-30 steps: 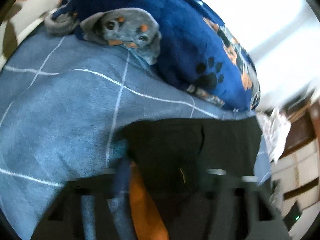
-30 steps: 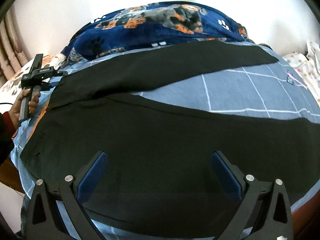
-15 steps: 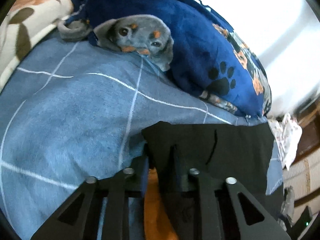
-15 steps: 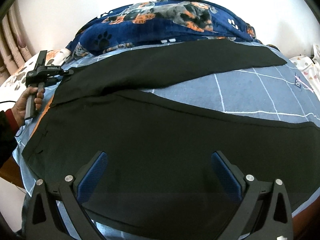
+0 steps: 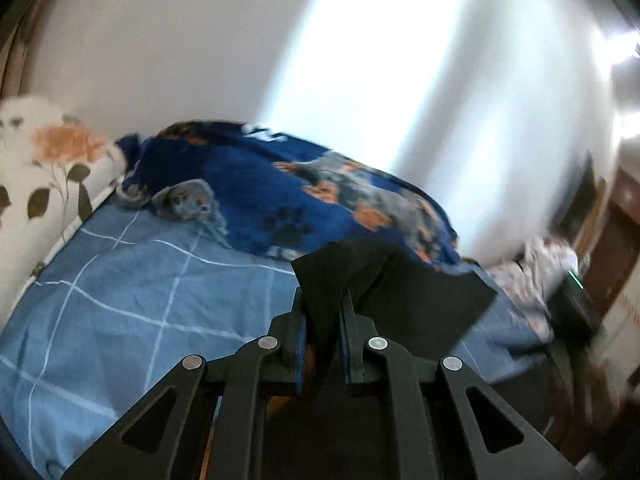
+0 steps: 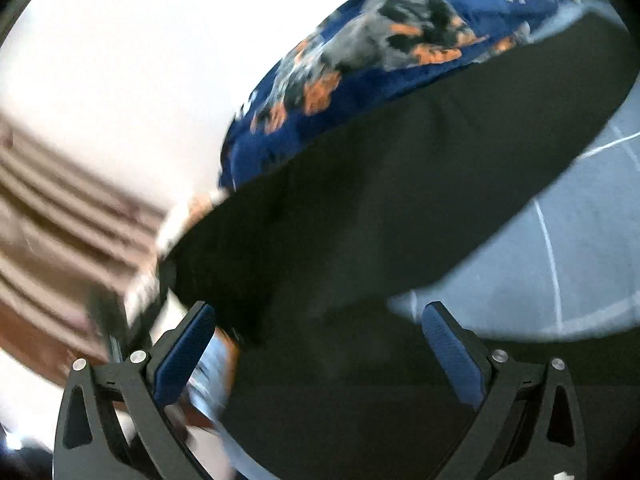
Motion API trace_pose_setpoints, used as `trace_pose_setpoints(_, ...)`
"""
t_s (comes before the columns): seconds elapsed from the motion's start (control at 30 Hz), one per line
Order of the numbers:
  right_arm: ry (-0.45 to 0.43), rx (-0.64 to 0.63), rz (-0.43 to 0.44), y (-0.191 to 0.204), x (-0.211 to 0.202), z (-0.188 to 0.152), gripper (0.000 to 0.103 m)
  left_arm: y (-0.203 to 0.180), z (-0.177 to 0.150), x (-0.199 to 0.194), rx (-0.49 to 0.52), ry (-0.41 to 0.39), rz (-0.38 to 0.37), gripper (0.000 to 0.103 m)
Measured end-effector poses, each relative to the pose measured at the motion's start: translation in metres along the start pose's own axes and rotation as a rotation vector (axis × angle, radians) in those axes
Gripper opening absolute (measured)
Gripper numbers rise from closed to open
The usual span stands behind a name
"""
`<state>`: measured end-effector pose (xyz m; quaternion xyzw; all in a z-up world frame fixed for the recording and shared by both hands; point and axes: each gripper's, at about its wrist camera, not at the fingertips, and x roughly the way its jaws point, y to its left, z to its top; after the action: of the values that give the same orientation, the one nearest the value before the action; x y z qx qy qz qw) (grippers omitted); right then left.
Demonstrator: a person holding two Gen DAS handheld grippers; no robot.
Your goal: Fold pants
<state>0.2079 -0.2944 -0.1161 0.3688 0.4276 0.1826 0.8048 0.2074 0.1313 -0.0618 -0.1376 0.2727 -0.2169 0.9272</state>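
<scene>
Fingers (image 5: 347, 320) of the left gripper (image 5: 323, 322) are pinched together on a corner of the one pair of black pants (image 5: 404, 296), lifted above the blue checked bedsheet (image 5: 132, 292). Both right gripper (image 6: 320, 352) fingers stand wide apart, gripping nothing, over the pants (image 6: 400, 184). One dog-print blanket (image 5: 288, 196) and one floral pillow (image 5: 44, 184) lie beyond. No legible writing shows.

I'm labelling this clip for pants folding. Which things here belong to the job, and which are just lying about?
Job:
black pants
left gripper, shut on a corner of them
right gripper, open over the fabric
blue checked sheet, the folding surface

Lying about:
dog-print blanket
floral pillow
</scene>
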Motion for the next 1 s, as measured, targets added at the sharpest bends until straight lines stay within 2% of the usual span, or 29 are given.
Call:
trace_pose_setpoints(0.1, 0.004, 0.105, 0.034, -0.016, 0.018, 0.041, 0.103, -0.027, -0.026, -0.021, 0.04, 0.01, -0.017, 0.013)
trace_pose_setpoints(0.17, 0.005, 0.137, 0.053, -0.023, 0.027, 0.063, 0.103, -0.036, -0.041, -0.03, 0.031, 0.027, -0.022, 0.013)
trace_pose_setpoints(0.33, -0.022, 0.291, -0.005, -0.057, 0.047, 0.104, 0.103, -0.046, -0.065, -0.039, -0.02, 0.076, -0.033, 0.013)
trace_pose_setpoints(0.37, -0.024, 0.314, -0.023, -0.065, 0.052, 0.111, 0.098, -0.047, -0.067, -0.04, -0.022, 0.081, -0.028, 0.013)
trace_pose_setpoints(0.43, -0.009, 0.331, -0.052, -0.077, 0.058, 0.122, 0.067, -0.047, -0.068, -0.041, -0.026, 0.084, -0.015, 0.014)
trace_pose_setpoints(0.47, 0.002, 0.332, -0.079, -0.083, 0.061, 0.125, 0.034, -0.044, -0.067, -0.04, -0.039, 0.091, -0.011, 0.014)
trace_pose_setpoints(0.5, 0.008, 0.339, -0.101, -0.086, 0.061, 0.125, 0.011, -0.042, -0.067, -0.04, -0.05, 0.098, -0.007, 0.014)
trace_pose_setpoints(0.57, -0.012, 0.34, -0.123, -0.09, 0.055, 0.119, 0.01, -0.035, -0.065, -0.04, -0.085, 0.105, 0.012, 0.014)
trace_pose_setpoints(0.67, -0.049, 0.255, -0.141, -0.077, 0.033, 0.097, 0.009, -0.024, -0.062, -0.046, -0.122, 0.108, 0.037, 0.014)
trace_pose_setpoints(0.83, -0.09, 0.192, -0.113, -0.06, -0.026, 0.034, 0.009, -0.016, -0.068, -0.061, -0.121, 0.139, 0.083, 0.015)
trace_pose_setpoints(1.0, -0.093, 0.17, -0.137, -0.055, -0.065, -0.036, 0.008, -0.01, -0.087, -0.074, -0.124, 0.177, 0.119, 0.016)
